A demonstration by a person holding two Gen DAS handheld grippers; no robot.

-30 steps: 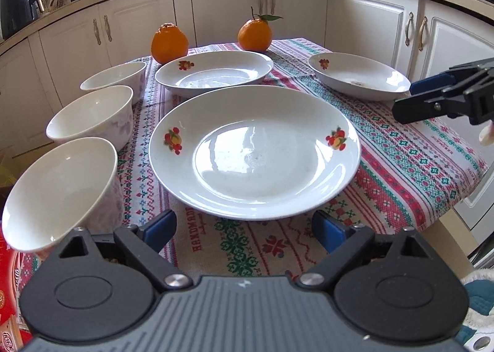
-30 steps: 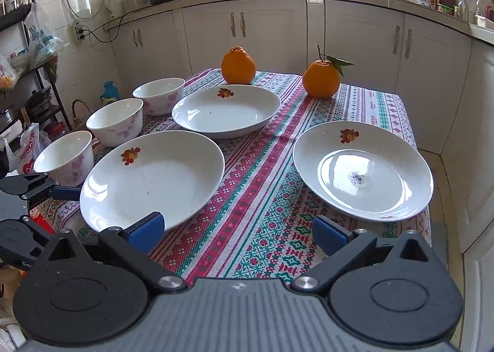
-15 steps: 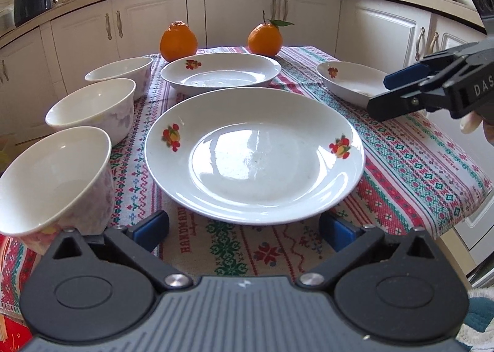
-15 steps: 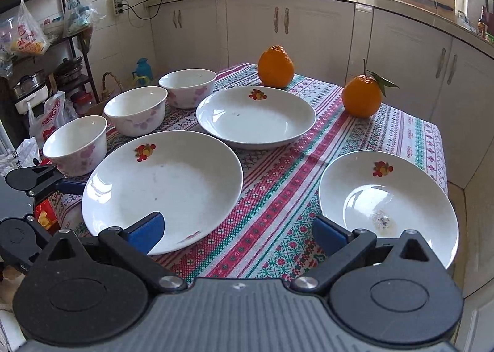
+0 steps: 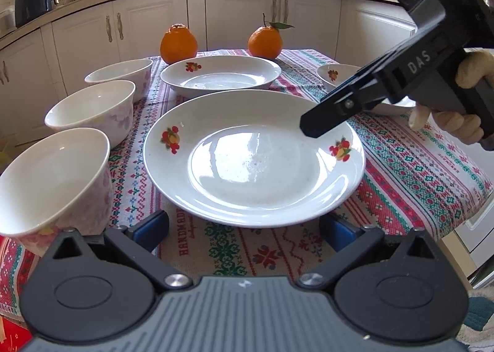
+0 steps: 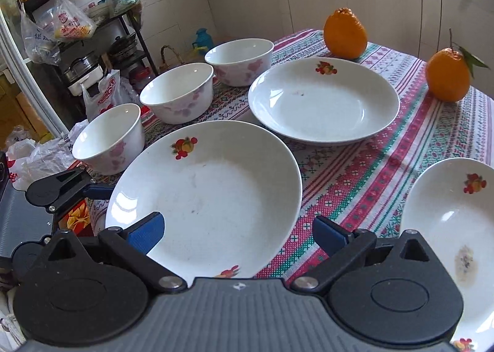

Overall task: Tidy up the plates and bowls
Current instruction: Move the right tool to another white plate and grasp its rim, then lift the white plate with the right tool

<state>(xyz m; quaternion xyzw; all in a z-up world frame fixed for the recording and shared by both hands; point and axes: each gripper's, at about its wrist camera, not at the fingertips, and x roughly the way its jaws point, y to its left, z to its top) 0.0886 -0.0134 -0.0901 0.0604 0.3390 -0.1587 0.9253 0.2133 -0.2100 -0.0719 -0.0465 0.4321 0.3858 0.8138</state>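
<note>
Since a second ago the right gripper [image 5: 311, 128] has swung in from the edge and now hangs over the near plate's [image 5: 253, 160] rim at about two o'clock, held by a gloved hand [image 5: 463, 105]; its jaws stand wide apart with nothing between them. Left gripper [image 5: 244, 228]: its jaws have just been opening and are spread fully, flanking the near plate's six o'clock edge without gripping it.

Three white plates with fruit decals lie on the patterned tablecloth [image 5: 416, 173] — the near plate in the middle, a second plate [image 5: 220, 76] at twelve o'clock of it, a third plate [image 6: 447, 222] at three o'clock. The first two look empty; the third carries a small dark smear. Three bowls run down the nine o'clock side — near bowl [image 5: 52, 179], middle bowl [image 5: 91, 108], far bowl [image 5: 120, 72] — all empty. Two oranges [image 5: 178, 43] sit past the second plate.
</note>
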